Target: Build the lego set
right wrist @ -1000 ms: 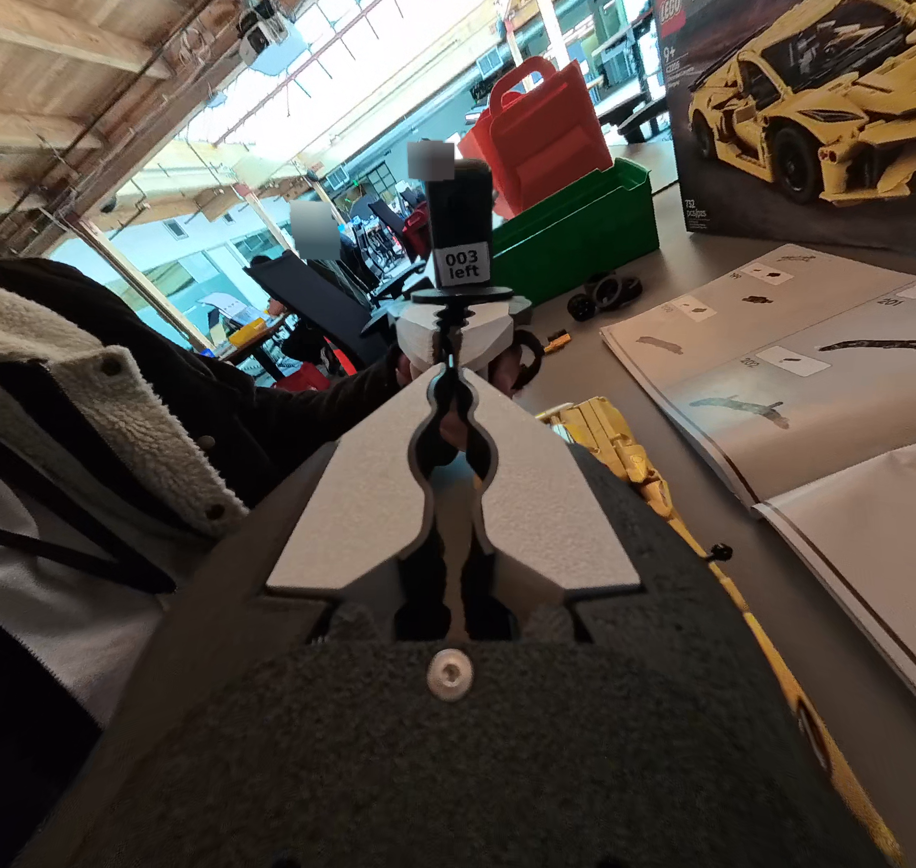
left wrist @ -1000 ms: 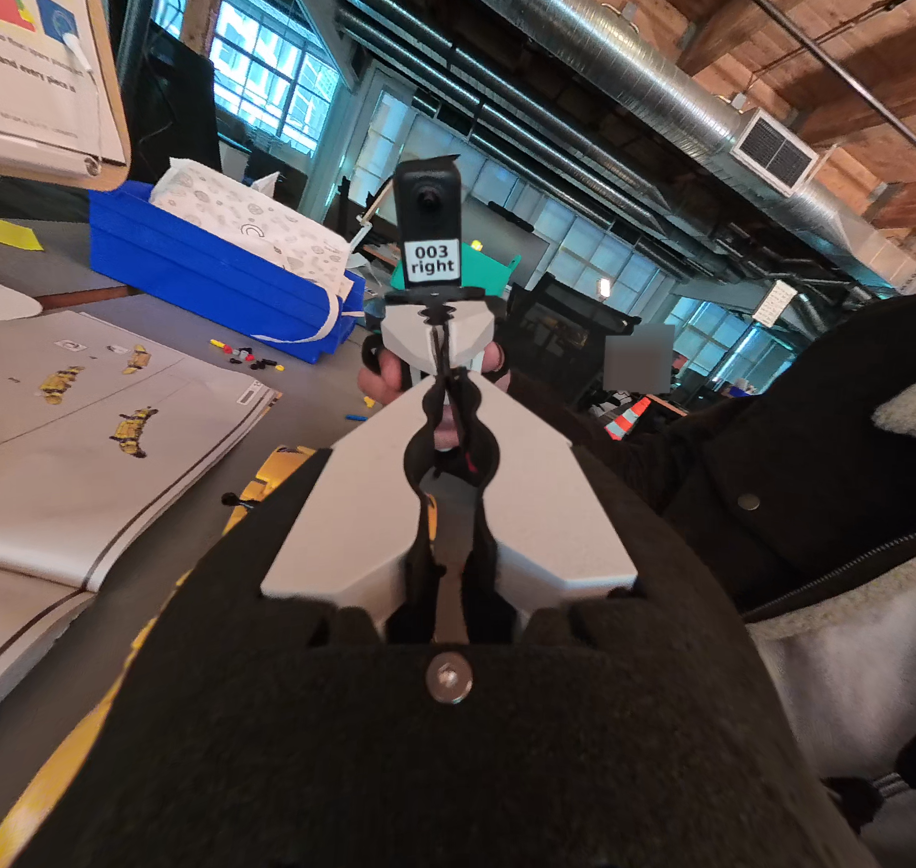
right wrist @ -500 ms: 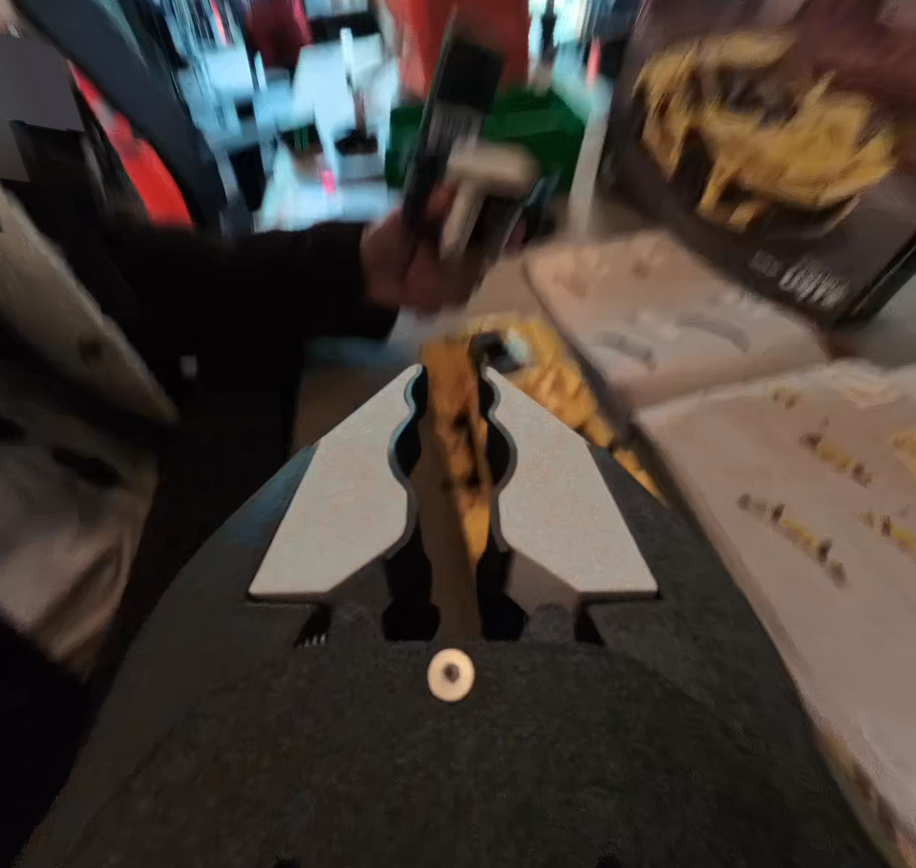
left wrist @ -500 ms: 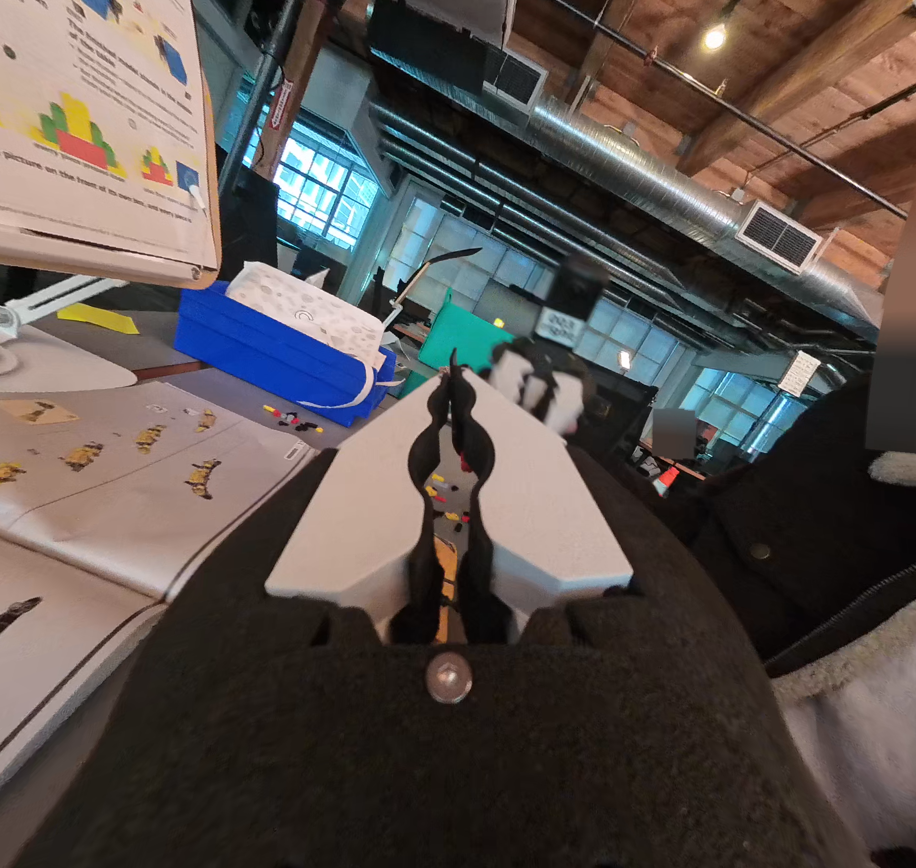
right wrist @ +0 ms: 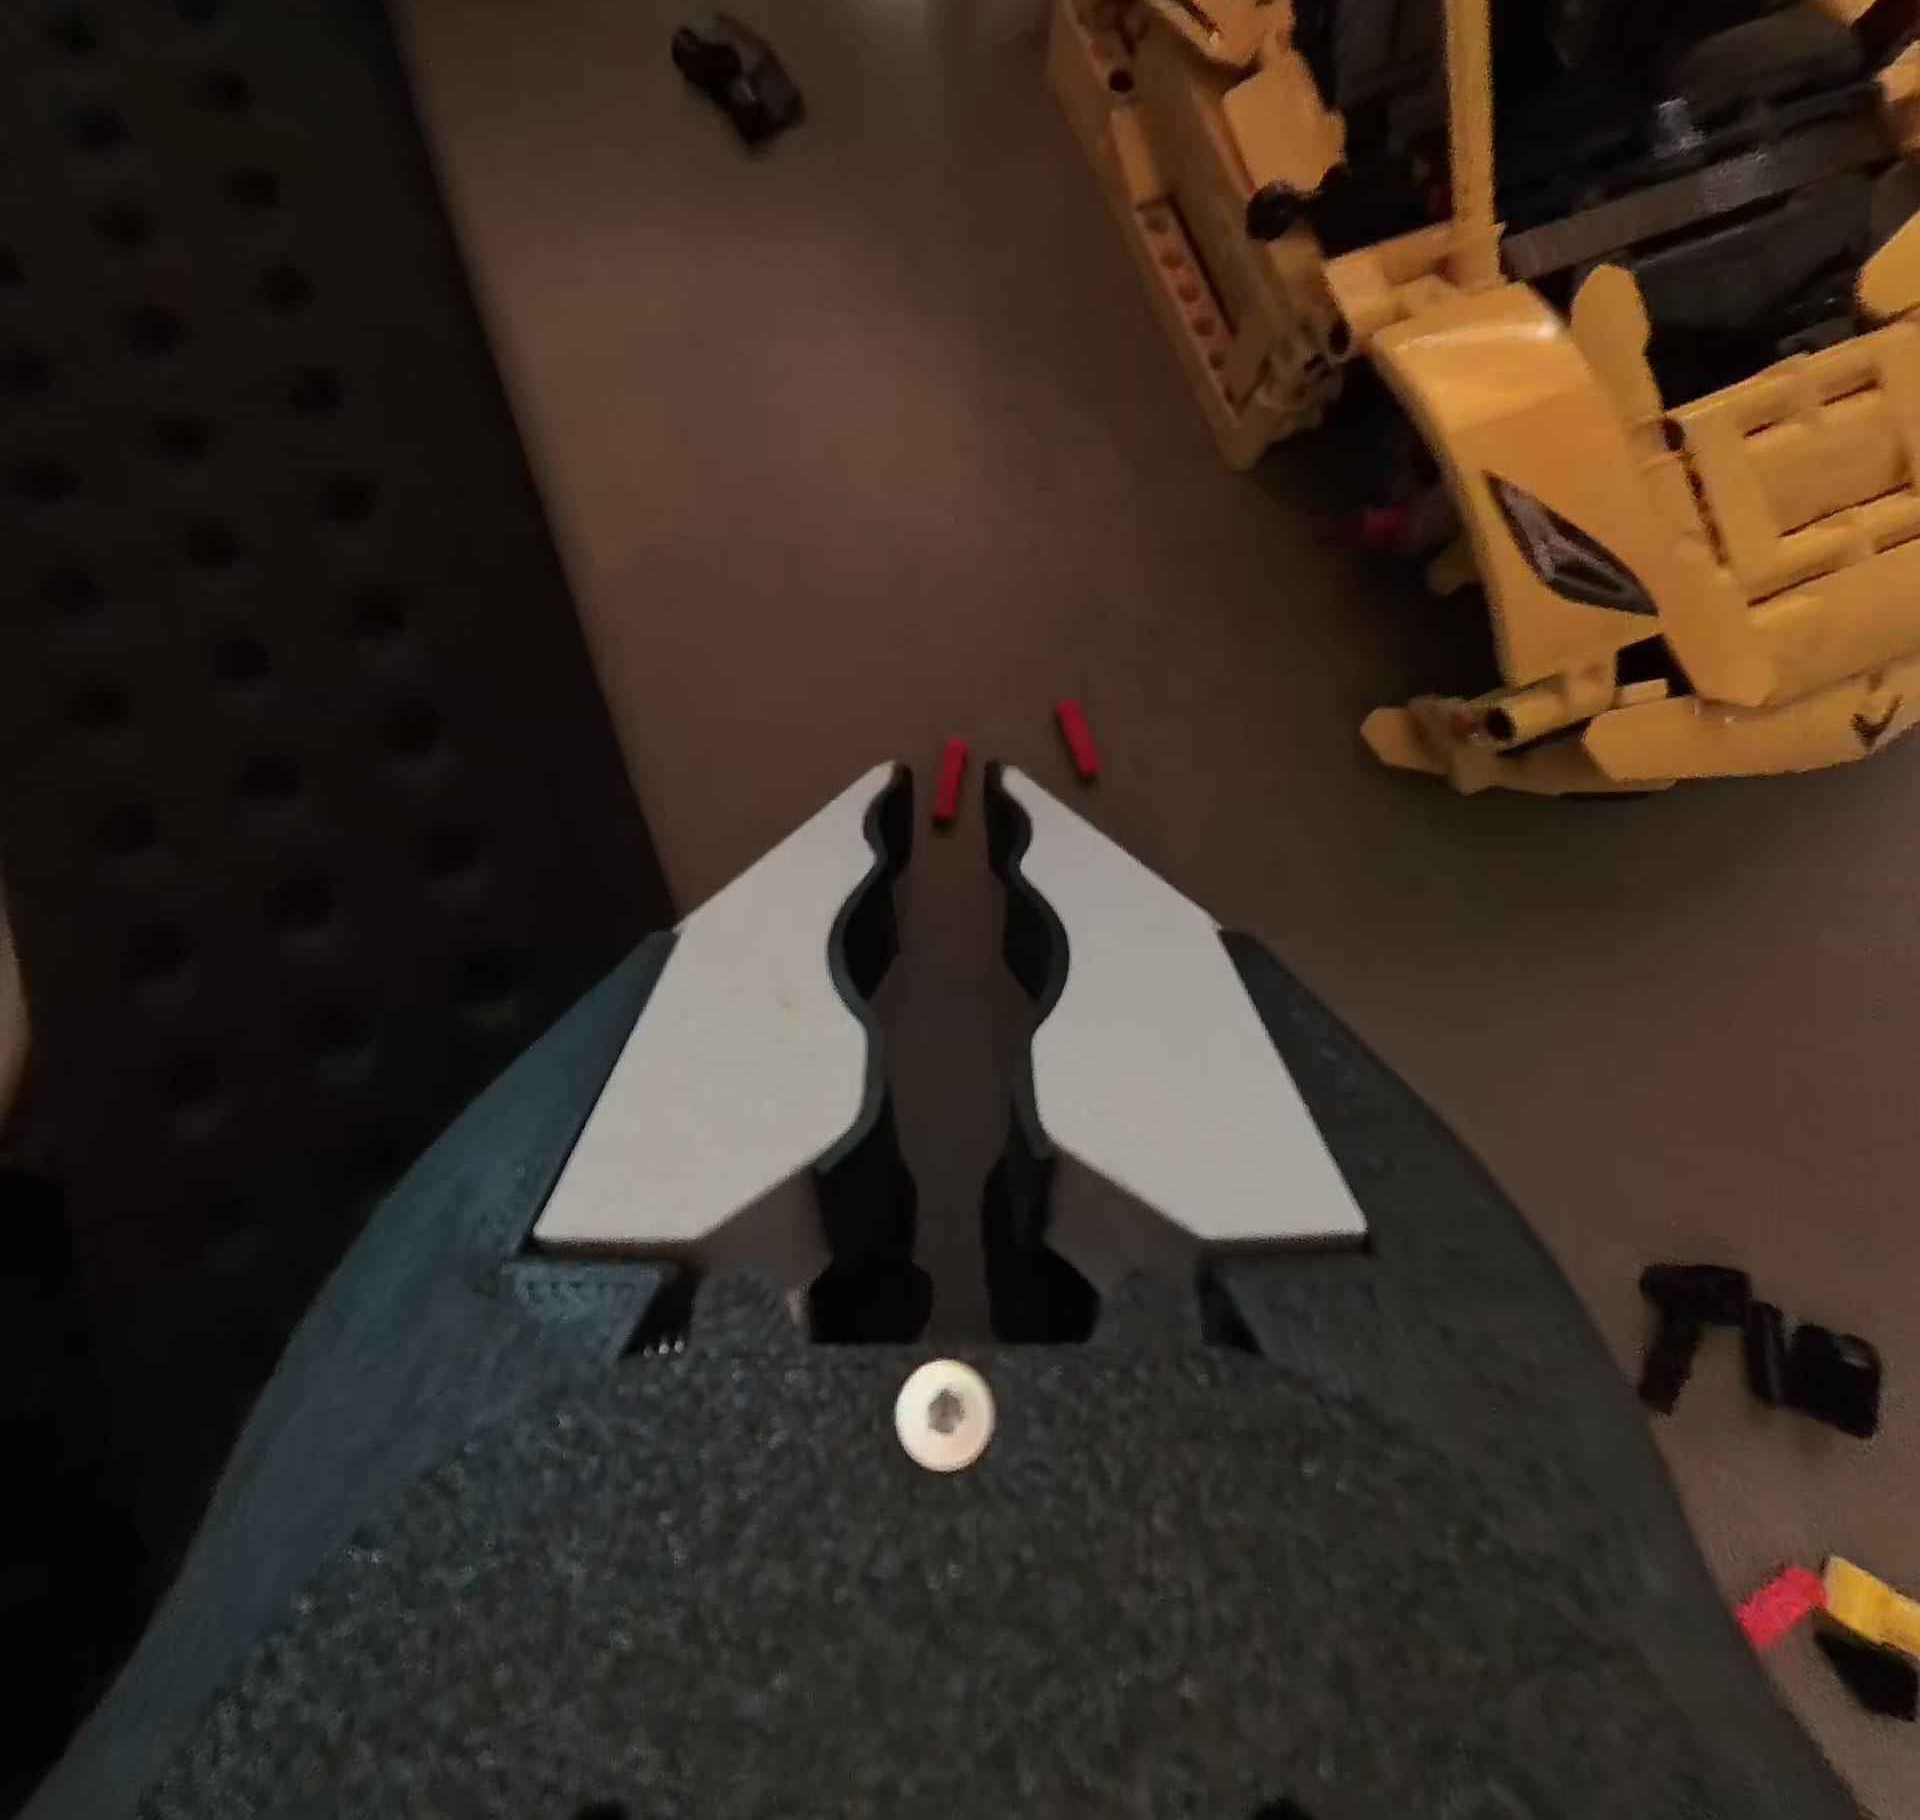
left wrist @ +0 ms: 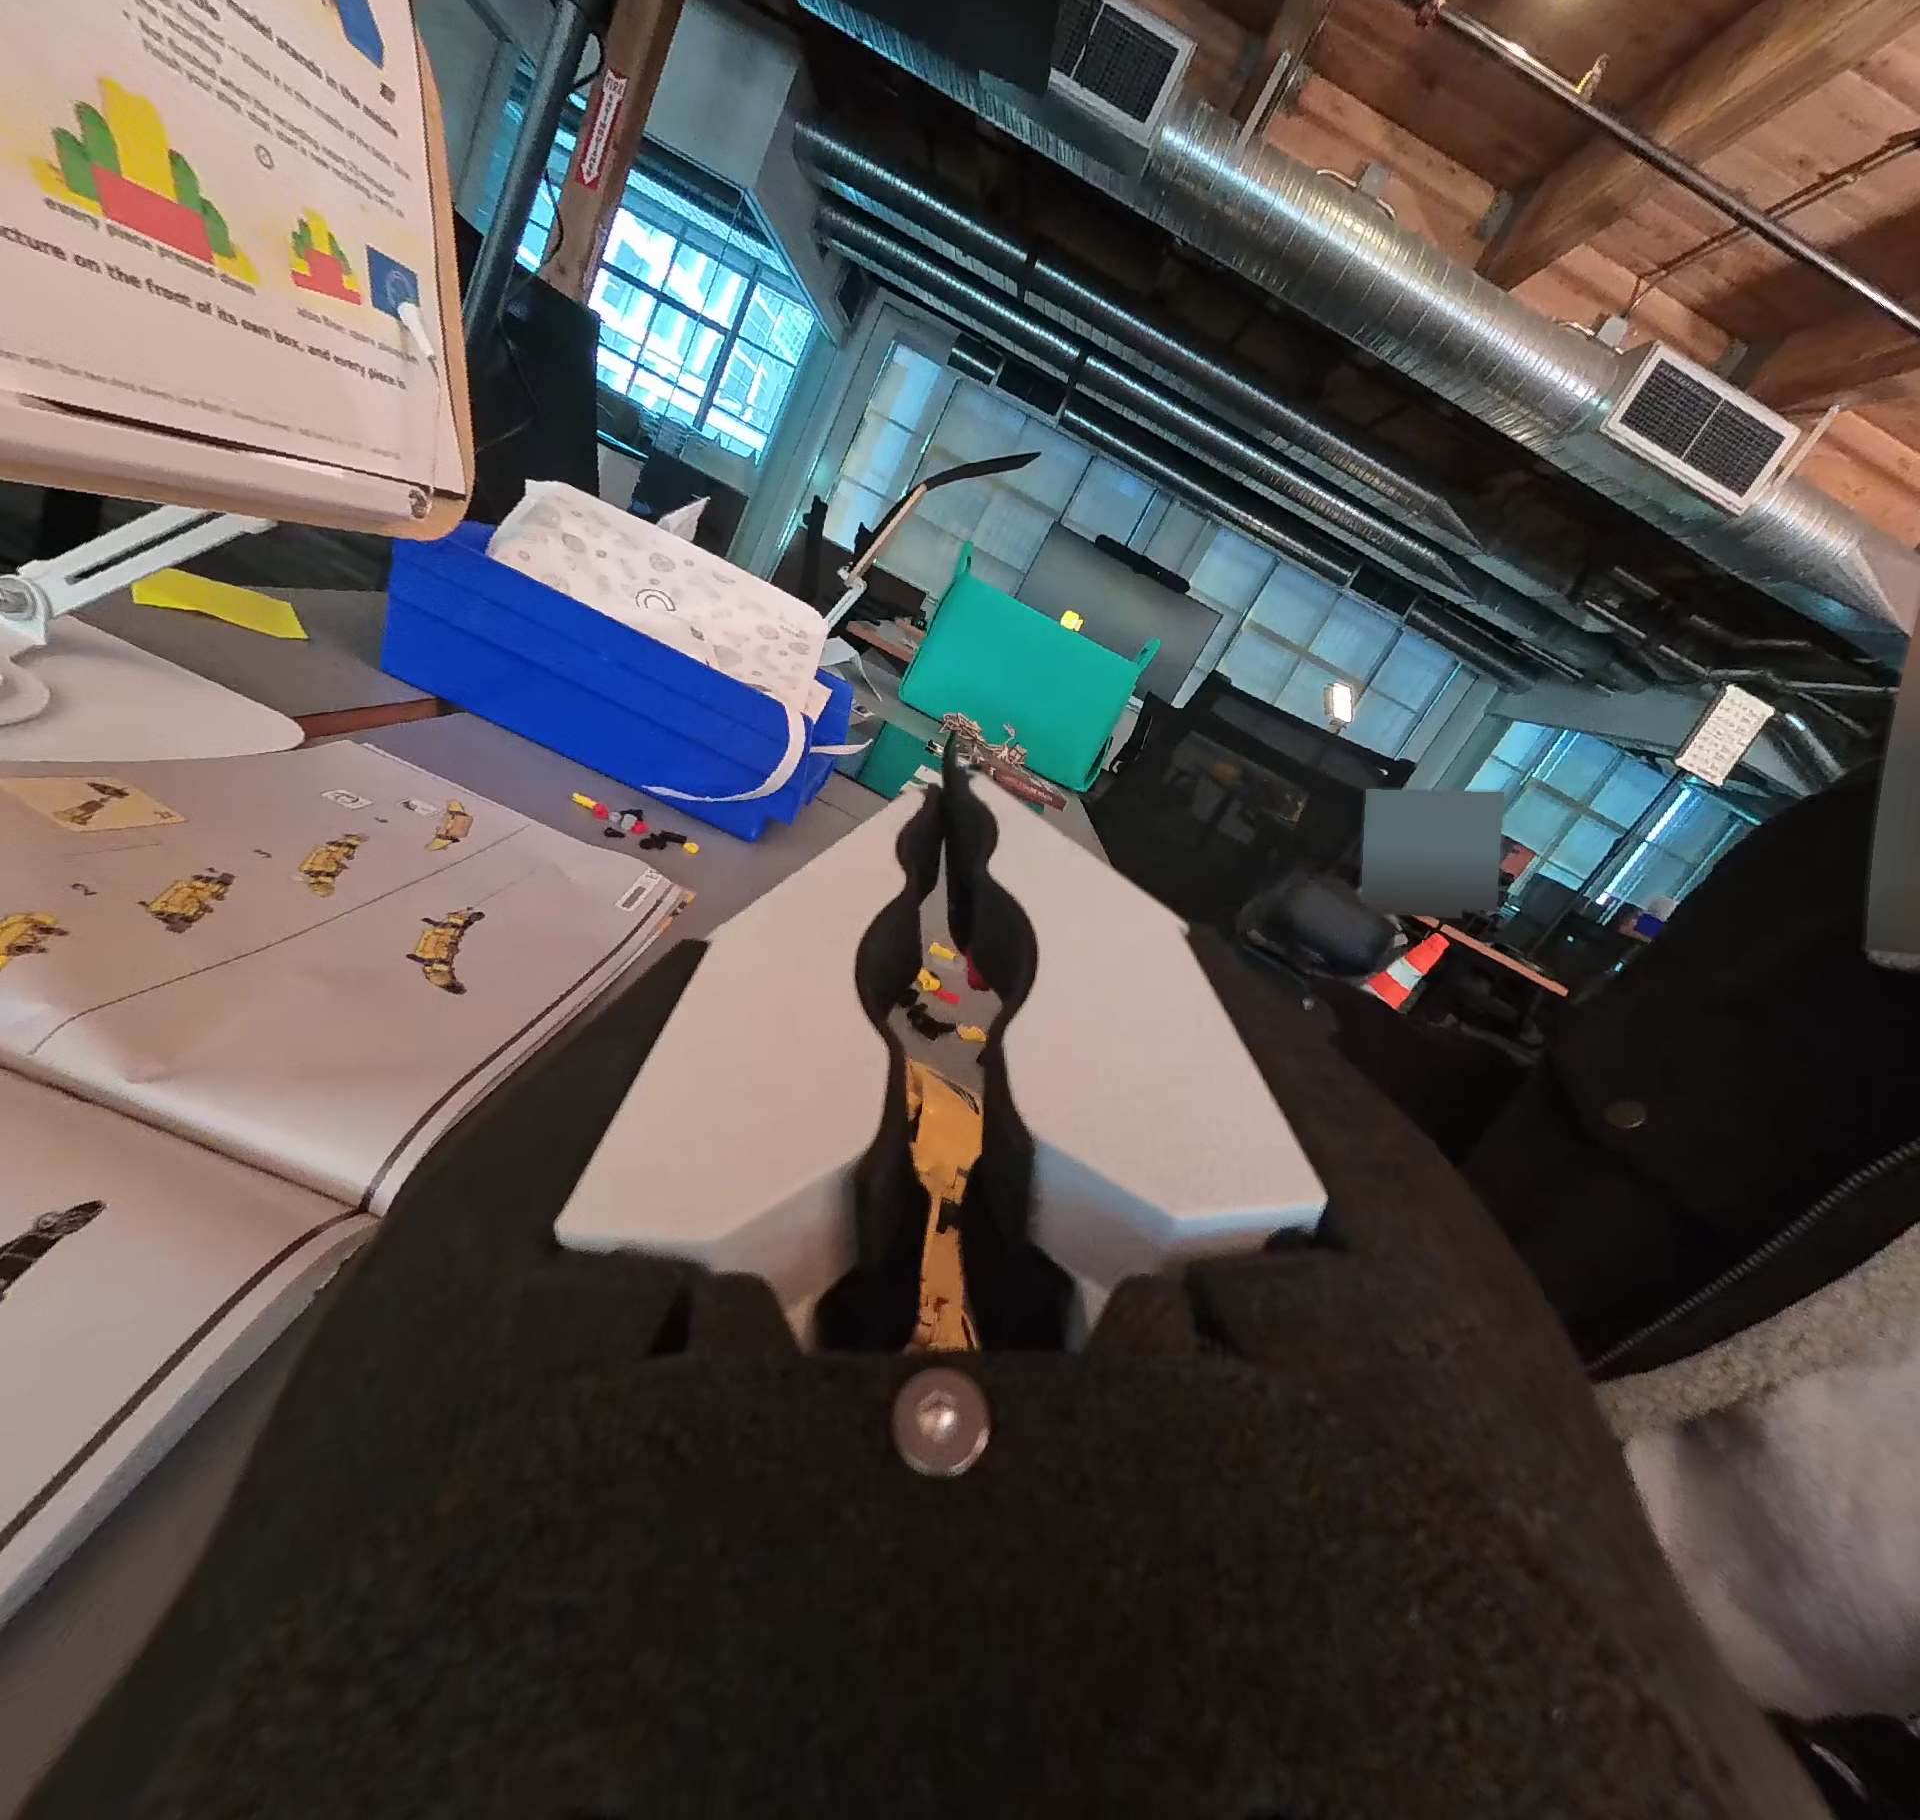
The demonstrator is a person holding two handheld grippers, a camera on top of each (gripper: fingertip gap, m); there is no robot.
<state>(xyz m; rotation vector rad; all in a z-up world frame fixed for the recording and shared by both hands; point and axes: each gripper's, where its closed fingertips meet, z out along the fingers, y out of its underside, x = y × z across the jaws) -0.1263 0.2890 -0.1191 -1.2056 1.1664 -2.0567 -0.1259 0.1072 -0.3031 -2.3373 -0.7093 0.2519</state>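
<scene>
- In the right wrist view our right gripper points down at the grey table, its jaws parted by a narrow gap and holding nothing.
- A small red pin lies on the table just past the tips, in line with that gap, at the centre of the frame. A second red pin lies near it, slightly up and to the right.
- We judge the step in hand to be picking up the nearer pin. To do it well, we should lower the tips so one finger lands on each side of the pin, then close across its short width and not along its length.
- The pin is tiny and round, so it may roll or skid; we should close slowly and keep the tips low on the table.
- We should keep the second pin outside the jaws, so that it is not nudged away.
- The partly built yellow car fills the upper right of that frame, well apart from the pins; loose black pieces lie at the lower right.
- In the left wrist view our left gripper has its tips pressed together. A thin dark strip shows between them, but we cannot tell whether it is a part.
- The open instruction booklet lies at the left of that frame, with a blue bin behind it.
</scene>
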